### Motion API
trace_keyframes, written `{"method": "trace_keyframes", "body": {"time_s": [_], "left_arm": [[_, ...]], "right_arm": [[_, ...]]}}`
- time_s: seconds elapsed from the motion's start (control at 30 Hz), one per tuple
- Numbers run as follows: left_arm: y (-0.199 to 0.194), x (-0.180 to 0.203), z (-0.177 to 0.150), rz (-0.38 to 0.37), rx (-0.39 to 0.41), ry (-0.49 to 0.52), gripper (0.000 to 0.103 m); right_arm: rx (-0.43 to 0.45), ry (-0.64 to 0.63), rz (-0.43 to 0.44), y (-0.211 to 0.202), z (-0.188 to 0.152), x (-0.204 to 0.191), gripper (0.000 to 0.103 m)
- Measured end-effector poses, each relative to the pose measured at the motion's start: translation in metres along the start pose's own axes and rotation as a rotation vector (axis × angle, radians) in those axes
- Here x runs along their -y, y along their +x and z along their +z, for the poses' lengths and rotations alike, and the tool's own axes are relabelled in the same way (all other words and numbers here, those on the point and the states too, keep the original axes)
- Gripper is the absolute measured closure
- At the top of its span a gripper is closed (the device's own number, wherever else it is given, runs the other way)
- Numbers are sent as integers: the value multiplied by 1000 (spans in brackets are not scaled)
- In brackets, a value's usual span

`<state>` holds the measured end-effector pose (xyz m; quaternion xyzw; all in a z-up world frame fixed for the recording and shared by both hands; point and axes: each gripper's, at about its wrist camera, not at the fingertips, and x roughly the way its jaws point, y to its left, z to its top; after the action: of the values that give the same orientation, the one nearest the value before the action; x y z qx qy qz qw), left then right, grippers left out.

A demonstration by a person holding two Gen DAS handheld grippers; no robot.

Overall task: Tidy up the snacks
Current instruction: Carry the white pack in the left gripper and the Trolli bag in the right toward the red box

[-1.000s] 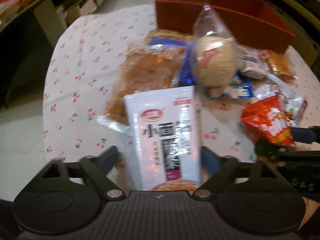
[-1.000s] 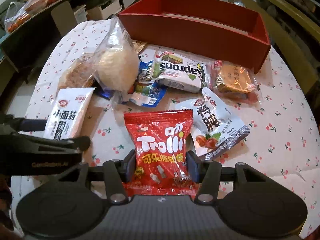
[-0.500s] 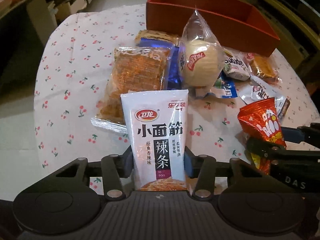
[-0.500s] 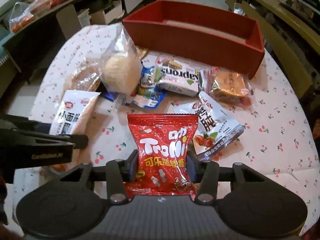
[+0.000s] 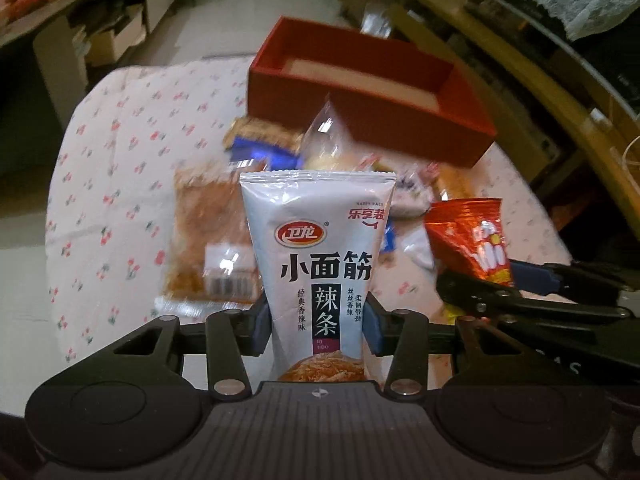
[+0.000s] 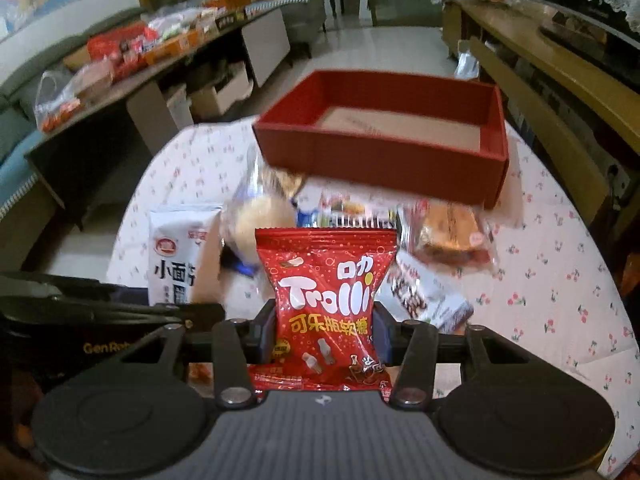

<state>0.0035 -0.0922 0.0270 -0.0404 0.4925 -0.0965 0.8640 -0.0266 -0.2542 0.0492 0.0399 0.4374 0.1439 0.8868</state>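
White foil spicy-strip pouch with black Chinese lettering (image 5: 316, 264) standing upright, pinched at its lower sides, lifted clear of the cherry-print tabletop (image 5: 120, 168). Red Trolli cola-gummy packet (image 6: 326, 300) likewise upright, gripped low. Other wrapped snacks (image 6: 448, 232) lying blurred in a loose pile before the open red rectangular box (image 6: 380, 156), sitting empty.

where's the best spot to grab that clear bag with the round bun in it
Grip the clear bun bag by its empty pointed top, coming from above. The bag stands upright among the other snacks near the red box, and the top is thin film, so the jaws would not crush the bun.
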Motion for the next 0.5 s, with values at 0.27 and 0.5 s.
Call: {"method": "trace_keyframes", "body": {"time_s": [0.27, 0.5], "left_arm": [[-4, 12, 38, -26, 72, 26, 52], [-2, 27, 83, -32, 148, 57, 55]], "right_arm": [[77, 53, -8, -9, 31, 12, 33], [144, 93, -23, -7, 76, 33, 33]]}}
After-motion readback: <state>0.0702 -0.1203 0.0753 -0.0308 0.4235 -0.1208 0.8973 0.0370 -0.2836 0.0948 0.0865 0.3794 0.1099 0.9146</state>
